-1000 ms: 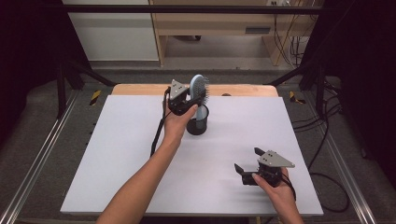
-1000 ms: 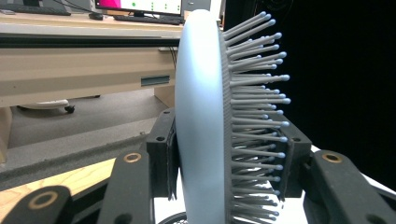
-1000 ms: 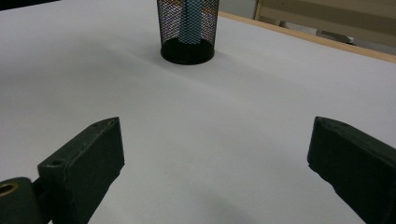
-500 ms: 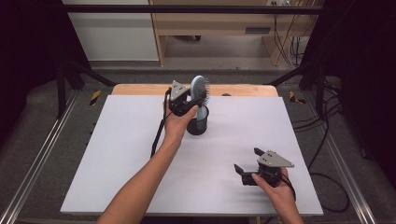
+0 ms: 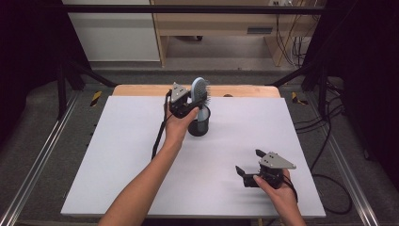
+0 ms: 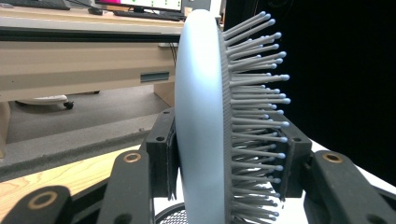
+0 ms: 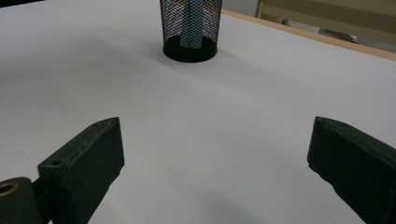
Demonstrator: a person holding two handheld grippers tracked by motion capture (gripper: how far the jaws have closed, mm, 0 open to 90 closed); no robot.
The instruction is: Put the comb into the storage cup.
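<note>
At the far middle of the white table (image 5: pixel 117 155), we see the left gripper (image 5: pixel 192 104) pinching the head of a pale blue hairbrush (image 5: pixel 199 90), which stands upright with its handle down inside a black mesh cup (image 5: pixel 199 126). In the left gripper view, the two black jaws press on the brush head (image 6: pixel 201 116) from both sides, one against its smooth back and one against the side with the grey bristles (image 6: pixel 254 93), whose ball-tipped pins point away to the right. The right gripper (image 5: pixel 248 167) rests low near the table's front right corner, well apart from the cup, its jaws spread wide with nothing between them. In the right gripper view, we look past those open jaws across bare white tabletop to the mesh cup (image 7: pixel 190 30), where the brush's blue handle (image 7: pixel 190 23) shows through the wire. A wooden strip (image 5: pixel 141 89) edges the table's far side.
</note>
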